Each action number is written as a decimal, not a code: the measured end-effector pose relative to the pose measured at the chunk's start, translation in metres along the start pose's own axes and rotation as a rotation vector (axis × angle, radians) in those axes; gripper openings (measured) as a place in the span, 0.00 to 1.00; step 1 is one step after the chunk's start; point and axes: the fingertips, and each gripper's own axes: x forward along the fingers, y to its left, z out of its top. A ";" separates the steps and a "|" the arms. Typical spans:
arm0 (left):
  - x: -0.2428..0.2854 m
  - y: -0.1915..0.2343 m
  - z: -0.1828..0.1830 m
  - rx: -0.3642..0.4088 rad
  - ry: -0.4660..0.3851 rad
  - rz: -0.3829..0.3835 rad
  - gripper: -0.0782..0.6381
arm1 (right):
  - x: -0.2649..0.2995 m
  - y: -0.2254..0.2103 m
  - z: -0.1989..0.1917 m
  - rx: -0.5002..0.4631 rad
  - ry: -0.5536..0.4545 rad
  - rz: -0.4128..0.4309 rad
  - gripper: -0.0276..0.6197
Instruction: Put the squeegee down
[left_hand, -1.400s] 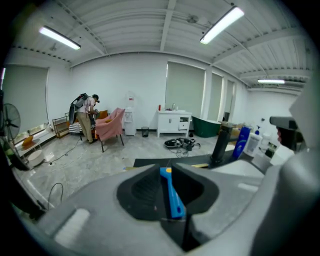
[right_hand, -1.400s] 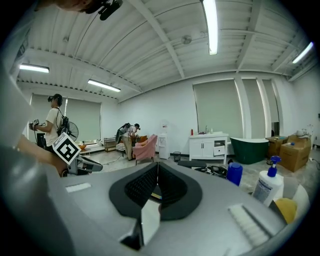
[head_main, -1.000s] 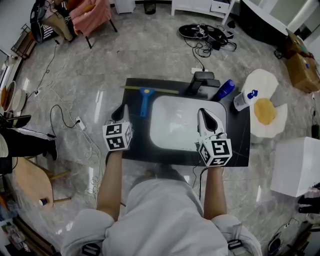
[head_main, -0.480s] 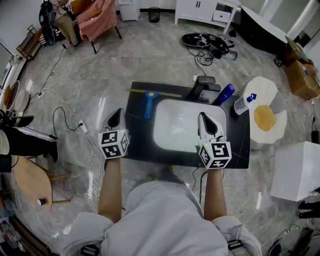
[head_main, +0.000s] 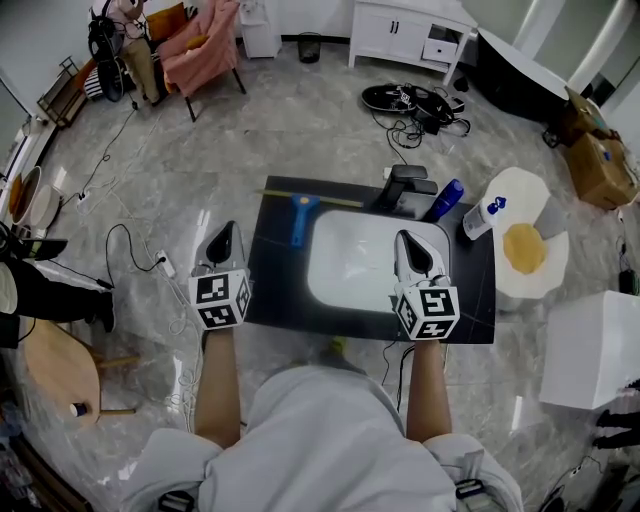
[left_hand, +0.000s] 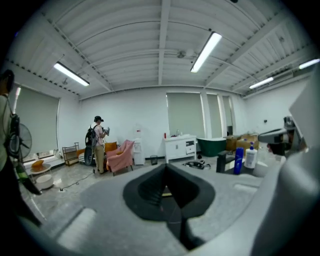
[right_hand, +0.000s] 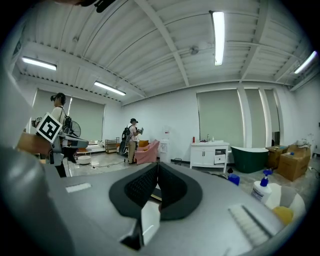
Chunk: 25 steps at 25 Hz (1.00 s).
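The squeegee (head_main: 299, 218), with a blue handle and a long yellow blade, lies flat on the back left of the black counter (head_main: 270, 275), and no gripper touches it. My left gripper (head_main: 224, 234) is shut and empty. It hangs over the floor just left of the counter, well apart from the squeegee. In the left gripper view its jaws (left_hand: 166, 172) are closed with nothing in them. My right gripper (head_main: 406, 240) hovers over the right side of the white sink (head_main: 350, 265). Its pads (right_hand: 156, 172) meet and hold nothing.
A black faucet (head_main: 405, 183), a blue bottle (head_main: 446, 200) and a white pump bottle (head_main: 482, 215) stand at the counter's back right. An egg-shaped rug (head_main: 525, 245) and a white box (head_main: 590, 345) lie to the right. Cables (head_main: 150, 255) trail on the floor at left. A person (left_hand: 98, 145) stands far off.
My left gripper has drawn away leftward from the counter's edge and risen. The squeegee stays where it lay. The right gripper has shifted only slightly.
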 end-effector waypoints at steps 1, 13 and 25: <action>-0.003 0.000 0.002 0.005 -0.006 -0.003 0.11 | -0.002 0.001 0.001 0.001 -0.003 -0.002 0.05; -0.038 0.005 0.023 0.023 -0.065 -0.009 0.11 | -0.022 0.017 0.012 -0.028 -0.025 -0.003 0.05; -0.054 0.013 0.029 0.016 -0.094 -0.007 0.11 | -0.033 0.026 0.019 -0.021 -0.047 -0.005 0.05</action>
